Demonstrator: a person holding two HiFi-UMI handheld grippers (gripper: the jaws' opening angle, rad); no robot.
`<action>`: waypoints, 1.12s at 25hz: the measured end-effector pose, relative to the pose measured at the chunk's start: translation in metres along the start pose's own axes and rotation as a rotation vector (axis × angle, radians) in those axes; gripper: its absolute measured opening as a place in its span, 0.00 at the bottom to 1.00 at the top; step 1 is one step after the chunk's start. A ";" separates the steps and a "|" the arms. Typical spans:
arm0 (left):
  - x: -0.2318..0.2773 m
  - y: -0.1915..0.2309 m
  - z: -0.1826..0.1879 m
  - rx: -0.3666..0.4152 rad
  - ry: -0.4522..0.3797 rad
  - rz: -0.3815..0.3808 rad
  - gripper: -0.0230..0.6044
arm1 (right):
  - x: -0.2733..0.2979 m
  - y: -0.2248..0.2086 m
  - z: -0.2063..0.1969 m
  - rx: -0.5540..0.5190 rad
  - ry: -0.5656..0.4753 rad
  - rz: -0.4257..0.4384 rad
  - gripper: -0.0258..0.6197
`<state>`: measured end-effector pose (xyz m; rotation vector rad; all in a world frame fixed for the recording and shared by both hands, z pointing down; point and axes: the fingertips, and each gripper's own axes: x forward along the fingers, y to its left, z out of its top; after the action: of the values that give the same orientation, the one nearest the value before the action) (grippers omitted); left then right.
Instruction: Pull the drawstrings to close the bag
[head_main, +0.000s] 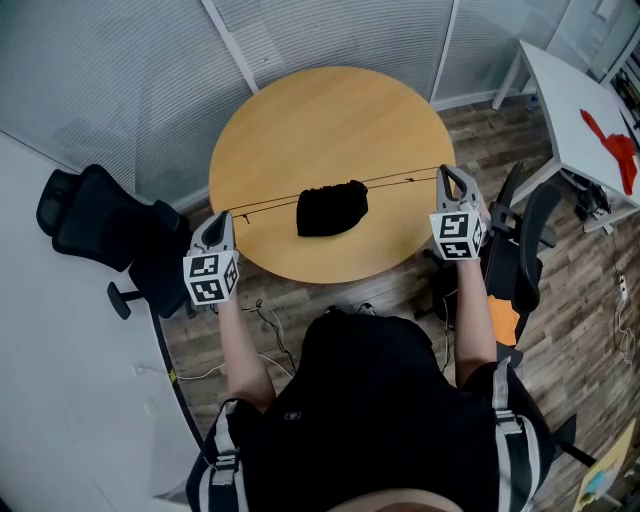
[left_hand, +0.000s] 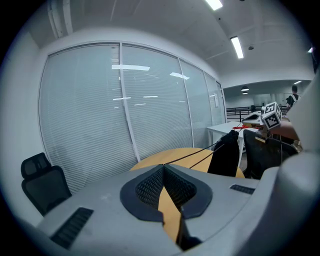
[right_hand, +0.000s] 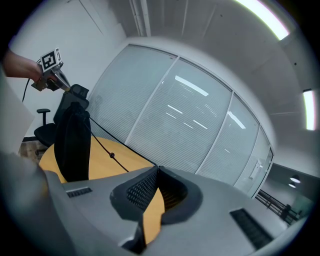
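A small black drawstring bag hangs just above the round wooden table, its mouth gathered narrow. Its left drawstrings run taut to my left gripper, which is shut on their ends at the table's left edge. The right drawstring runs taut to my right gripper, shut on it at the right edge. In the left gripper view two cords lead from the closed left gripper to the bag. In the right gripper view a knotted cord leads from the right gripper to the bag.
A black office chair stands left of the table and another at the right. A white desk with a red item is at the far right. Blinded glass partitions stand behind the table. Cables lie on the wooden floor.
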<state>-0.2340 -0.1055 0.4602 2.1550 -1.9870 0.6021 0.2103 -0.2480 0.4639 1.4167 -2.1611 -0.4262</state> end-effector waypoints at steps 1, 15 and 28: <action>0.000 0.001 0.000 -0.002 0.001 0.002 0.06 | 0.001 0.000 -0.001 0.001 0.001 0.000 0.13; 0.004 0.011 -0.006 -0.043 0.018 0.030 0.06 | 0.006 -0.002 -0.009 0.002 0.011 0.003 0.13; 0.005 0.019 -0.011 -0.062 0.025 0.042 0.06 | 0.011 0.001 -0.011 0.003 0.019 0.016 0.13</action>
<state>-0.2542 -0.1082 0.4694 2.0649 -2.0144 0.5631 0.2122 -0.2575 0.4763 1.3983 -2.1574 -0.4022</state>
